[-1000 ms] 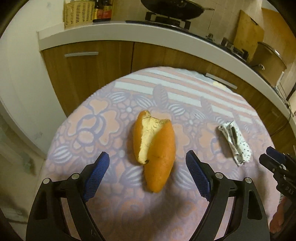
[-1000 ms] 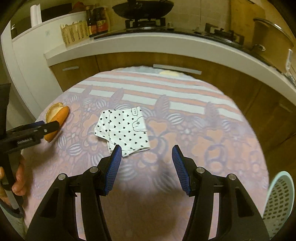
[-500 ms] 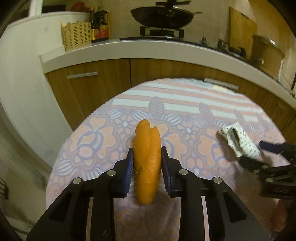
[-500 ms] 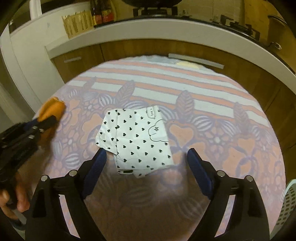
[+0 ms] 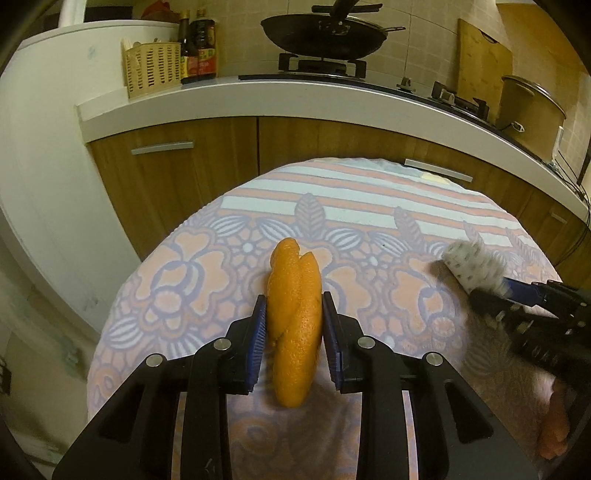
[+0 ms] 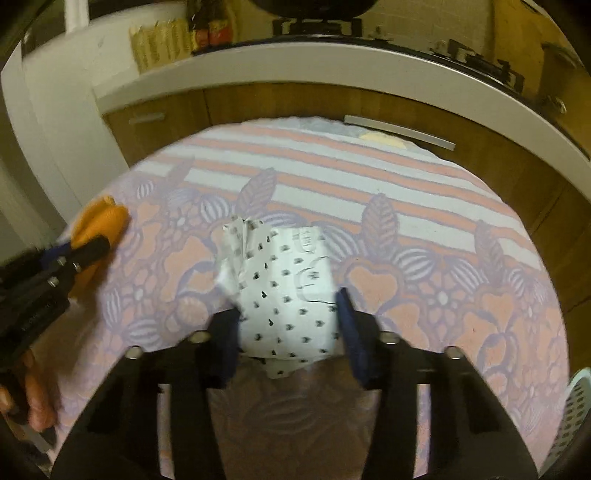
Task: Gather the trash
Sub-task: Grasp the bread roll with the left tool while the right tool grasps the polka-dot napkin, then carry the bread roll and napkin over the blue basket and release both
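My left gripper (image 5: 293, 325) is shut on an orange peel (image 5: 293, 314) and holds it above the patterned tablecloth (image 5: 207, 266). The peel also shows at the left of the right wrist view (image 6: 98, 223). My right gripper (image 6: 288, 325) is closing around a white wrapper with black hearts (image 6: 286, 291); its blue pads touch the wrapper's sides and the left edge crumples up. The wrapper shows blurred at the right of the left wrist view (image 5: 471, 264), with the right gripper's fingers (image 5: 517, 291) on it.
A kitchen counter (image 5: 295, 96) with wooden cabinets runs behind the round table. On it are a wok (image 5: 325, 33), a yellow basket (image 5: 151, 66) and bottles. A white perforated basket (image 6: 574, 417) sits low at the right, beside the table edge.
My left gripper closed on the peel and lifted it. My right gripper moved forward over the wrapper and narrowed onto it, crumpling its left edge.
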Tool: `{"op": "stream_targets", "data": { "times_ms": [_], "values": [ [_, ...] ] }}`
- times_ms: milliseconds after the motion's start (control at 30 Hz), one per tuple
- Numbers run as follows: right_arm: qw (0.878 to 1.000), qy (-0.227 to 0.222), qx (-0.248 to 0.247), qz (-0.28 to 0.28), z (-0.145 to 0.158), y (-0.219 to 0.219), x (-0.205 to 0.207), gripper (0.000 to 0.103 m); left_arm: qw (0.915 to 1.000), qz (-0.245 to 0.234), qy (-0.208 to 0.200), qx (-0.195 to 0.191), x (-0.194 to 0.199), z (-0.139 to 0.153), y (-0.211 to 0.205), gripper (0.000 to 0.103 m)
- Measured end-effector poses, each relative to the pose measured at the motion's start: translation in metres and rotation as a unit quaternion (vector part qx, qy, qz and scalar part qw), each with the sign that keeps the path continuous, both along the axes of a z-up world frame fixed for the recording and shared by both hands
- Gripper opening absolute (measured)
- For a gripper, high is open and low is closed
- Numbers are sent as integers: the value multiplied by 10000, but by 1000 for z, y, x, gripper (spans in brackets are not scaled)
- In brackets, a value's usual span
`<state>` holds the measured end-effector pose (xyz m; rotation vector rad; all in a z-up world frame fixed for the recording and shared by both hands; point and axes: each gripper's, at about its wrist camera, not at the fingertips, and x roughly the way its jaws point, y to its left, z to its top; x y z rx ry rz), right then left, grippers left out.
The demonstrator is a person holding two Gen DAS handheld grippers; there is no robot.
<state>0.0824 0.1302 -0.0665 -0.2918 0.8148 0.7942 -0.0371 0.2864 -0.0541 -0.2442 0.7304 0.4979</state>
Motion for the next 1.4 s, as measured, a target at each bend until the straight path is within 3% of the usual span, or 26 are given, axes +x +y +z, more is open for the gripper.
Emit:
{"op": "stream_targets", "data": {
  "times_ms": [33, 200, 433, 533, 733, 1033, 1400],
  "values": [
    [9997, -8, 249, -89, 5, -9, 2, 18, 10000, 5, -9, -5, 0, 0, 0, 27],
    [9976, -46, 580, -386, 14, -30, 7, 11, 10000, 13, -13, 20, -1, 0, -1, 27],
    [9957, -326, 691, -527, 33, -54, -5, 10, 9996, -169, 25, 225, 1, 5, -16, 27],
    [9949, -390, 740, -571, 42, -67, -8, 10, 9990, -432, -131, -20, -1, 13, -31, 27],
    [9914, -580, 857, -798, 61, -101, -12, 10, 9952, -909, -348, -64, 10, 41, -70, 27],
    [9828, -737, 1033, -1343, 82, -174, -10, 10, 9833, -1715, -595, -114, 39, 68, -142, 27],
    [9619, -703, 1160, -2375, 87, -298, -2, 10, 9584, -2815, -425, -217, 83, 66, -248, 27]
  ]
}}
